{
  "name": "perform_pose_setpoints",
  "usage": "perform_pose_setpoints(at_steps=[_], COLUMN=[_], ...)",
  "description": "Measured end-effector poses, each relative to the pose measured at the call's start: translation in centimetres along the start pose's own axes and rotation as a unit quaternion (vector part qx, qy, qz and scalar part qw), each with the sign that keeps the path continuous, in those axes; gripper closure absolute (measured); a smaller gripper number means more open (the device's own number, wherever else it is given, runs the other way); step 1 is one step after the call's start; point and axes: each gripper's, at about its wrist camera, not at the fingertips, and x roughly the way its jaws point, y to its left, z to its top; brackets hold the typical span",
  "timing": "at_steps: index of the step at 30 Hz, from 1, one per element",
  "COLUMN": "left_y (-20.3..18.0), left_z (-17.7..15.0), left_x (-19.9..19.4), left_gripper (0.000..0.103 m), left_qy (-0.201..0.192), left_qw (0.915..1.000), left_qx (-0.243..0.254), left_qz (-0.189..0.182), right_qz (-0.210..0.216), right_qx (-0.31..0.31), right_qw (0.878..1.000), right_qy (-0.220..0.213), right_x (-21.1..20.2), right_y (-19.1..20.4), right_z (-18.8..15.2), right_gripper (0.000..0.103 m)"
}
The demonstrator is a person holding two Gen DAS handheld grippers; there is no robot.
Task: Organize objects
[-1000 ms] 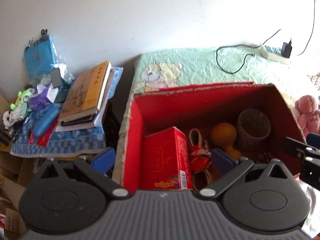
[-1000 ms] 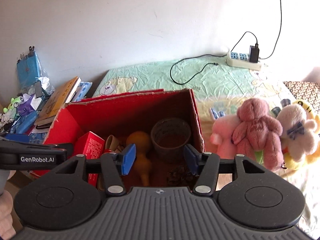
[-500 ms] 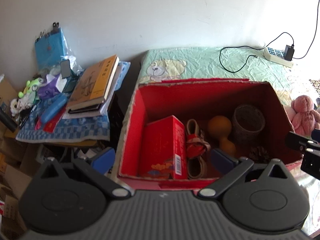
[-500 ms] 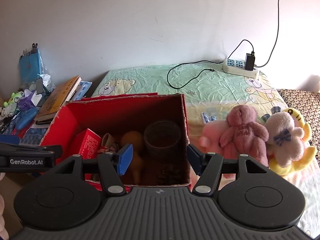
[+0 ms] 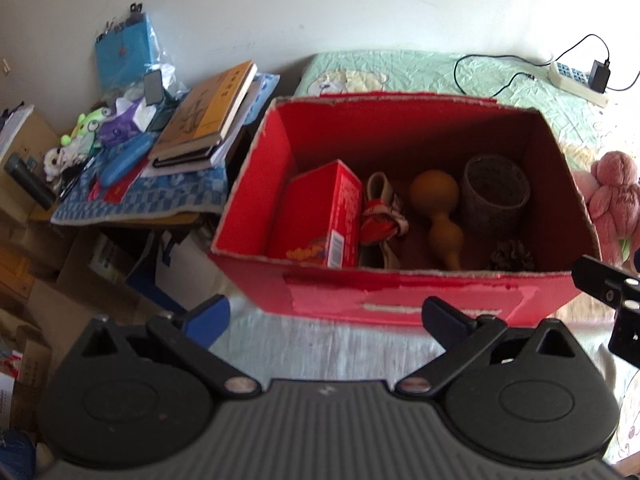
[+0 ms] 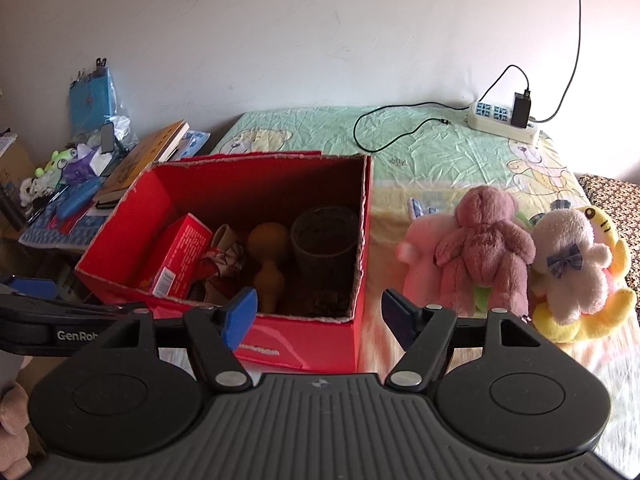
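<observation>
A red cardboard box [image 5: 400,300] [image 6: 312,340] stands open on the bed. Inside lie a red carton [image 5: 320,216] [image 6: 176,256], a tan gourd [image 5: 438,208] [image 6: 270,256], a dark woven cup [image 5: 496,192] [image 6: 324,240], a ribboned bundle [image 5: 384,220] and a pine cone [image 5: 512,256]. My left gripper [image 5: 326,316] hangs open in front of the box's near wall, nothing between its fingers. My right gripper [image 6: 318,312] is over the box's near right corner, its jaws opening and empty. Plush toys lie right of the box: a mauve bear [image 6: 484,240] [image 5: 616,192], a pink one [image 6: 420,256], a white bear [image 6: 568,256].
A side table with a blue checked cloth [image 5: 152,196] left of the bed carries books [image 5: 204,120], a blue case and small toys. Cardboard boxes [image 5: 36,272] stand on the floor below. A power strip [image 6: 504,120] with a black cable lies at the bed's far end.
Both grippers have drawn back from the box, so its whole near wall now shows. The right gripper's fingers have spread wider. Nothing in the box has moved.
</observation>
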Motion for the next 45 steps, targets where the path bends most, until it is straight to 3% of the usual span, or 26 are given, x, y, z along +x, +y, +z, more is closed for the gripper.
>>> perform_pose_setpoints(at_steps=[9, 18, 30, 45], left_y=[-1.4, -2.6, -3.6, -1.8], left_z=[-1.8, -2.9, -2.9, -3.1], left_x=[0.5, 0.8, 1.6, 3.2], left_gripper=[0.002, 0.002, 0.002, 0.002], left_qy=[0.028, 0.049, 0.048, 0.072], left_qw=[0.9995, 0.9987, 0.9986, 0.9973], left_qx=[-0.010, -0.009, 0.008, 0.001], left_qz=[0.012, 0.015, 0.023, 0.017], right_qz=[0.029, 0.016, 0.005, 0.006], right_qx=[-0.021, -0.017, -0.024, -0.023], right_qw=[0.999, 0.997, 0.997, 0.995], right_qy=[0.037, 0.072, 0.074, 0.095], right_x=[0.7, 1.4, 1.3, 2.8], right_y=[-0.6, -1.5, -1.5, -0.8], right_z=[-1.8, -2.8, -2.7, -2.5], right_gripper=[0.032, 0.027, 0.024, 0.024])
